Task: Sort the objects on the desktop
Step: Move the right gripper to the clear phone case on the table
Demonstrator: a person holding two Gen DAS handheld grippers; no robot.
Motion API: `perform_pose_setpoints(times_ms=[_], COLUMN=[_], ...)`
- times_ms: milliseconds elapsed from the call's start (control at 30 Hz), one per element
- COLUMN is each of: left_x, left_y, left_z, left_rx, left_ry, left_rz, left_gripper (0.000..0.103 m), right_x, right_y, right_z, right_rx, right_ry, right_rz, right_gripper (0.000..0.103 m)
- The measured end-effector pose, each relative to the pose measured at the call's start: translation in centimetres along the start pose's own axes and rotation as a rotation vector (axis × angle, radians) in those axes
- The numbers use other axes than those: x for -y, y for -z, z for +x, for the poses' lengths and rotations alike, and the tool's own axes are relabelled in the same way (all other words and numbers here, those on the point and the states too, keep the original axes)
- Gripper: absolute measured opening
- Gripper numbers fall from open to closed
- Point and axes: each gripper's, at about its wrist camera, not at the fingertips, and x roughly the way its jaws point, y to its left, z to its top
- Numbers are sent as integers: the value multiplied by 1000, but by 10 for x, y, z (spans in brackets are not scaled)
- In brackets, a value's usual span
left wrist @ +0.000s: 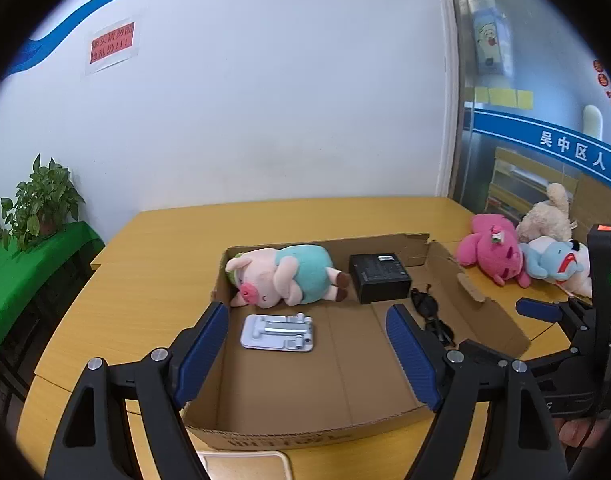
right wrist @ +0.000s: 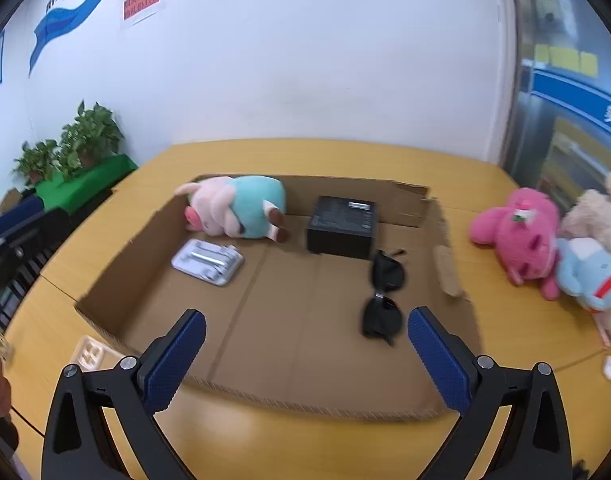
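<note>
Both the left gripper [left wrist: 307, 330] and the right gripper [right wrist: 307, 338] are held spread and empty above the cardboard box [right wrist: 145, 240]. Beyond it, on the surface [right wrist: 485, 304], the pink plush [right wrist: 517, 232] is judged light and soft, best pinched mid-body.

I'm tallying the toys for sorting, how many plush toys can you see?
4. A pig plush lies inside the cardboard box at its far left corner. On the table right of the box: a pink plush, a cream plush, a light-blue plush. Others may be hidden.
</note>
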Motion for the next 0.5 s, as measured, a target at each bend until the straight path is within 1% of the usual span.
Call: perform_pose_setpoints(times_ms=[100, 267, 500], left_x=[11, 24, 26], left_y=[4, 13, 20], left_z=[-9, -19, -28], left_rx=[20, 17, 16], left_ry=[14, 19, 12], left_rz=[1, 15, 10], left_gripper=[81, 81, 81], right_x=[4, 7, 8], right_y=[8, 17, 20], right_z=[-16, -36, -48], right_rx=[9, 29, 49], right_ry=[12, 15, 22], right_rz=[-4, -2, -4], right_gripper=[103, 103, 103])
